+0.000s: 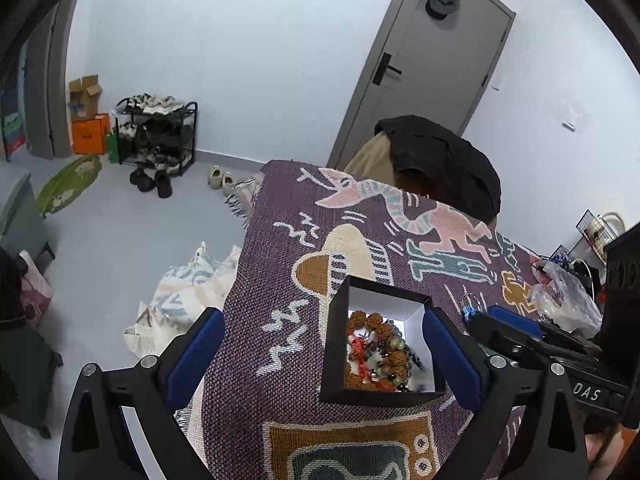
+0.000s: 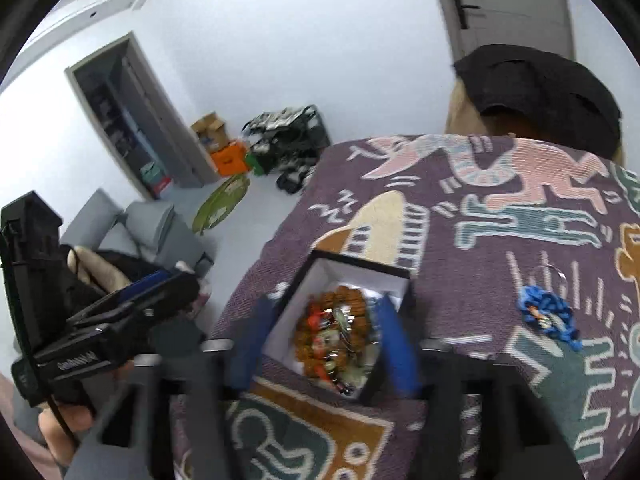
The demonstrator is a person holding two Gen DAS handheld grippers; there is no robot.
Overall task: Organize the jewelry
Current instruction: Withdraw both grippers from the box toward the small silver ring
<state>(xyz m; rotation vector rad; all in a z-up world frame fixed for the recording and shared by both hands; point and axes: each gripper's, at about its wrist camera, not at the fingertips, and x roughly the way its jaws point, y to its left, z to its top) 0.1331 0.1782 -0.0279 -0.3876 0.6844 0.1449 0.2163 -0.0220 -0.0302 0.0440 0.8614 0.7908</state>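
A black box (image 1: pixel 334 344) with a white lining stands on the purple patterned cloth (image 1: pixel 280 280). It holds a heap of bead bracelets (image 1: pixel 380 352), brown, red and green. My left gripper (image 1: pixel 324 356) is open wide; the box lies between its blue pads, close to the right one. My right gripper (image 2: pixel 324 344) is blurred and open, its fingers hovering on either side of the box (image 2: pixel 360 262) and the beads (image 2: pixel 336 332). Nothing shows between its pads. A blue bracelet (image 2: pixel 548 316) lies on the cloth to the right of the box.
The table's left edge drops to the floor, where a bundled cloth (image 1: pixel 188 300) lies. A black garment (image 1: pixel 444 160) hangs on a chair behind the table. Plastic bags (image 1: pixel 560 300) crowd the right side. A shoe rack (image 1: pixel 160 136) stands by the far wall.
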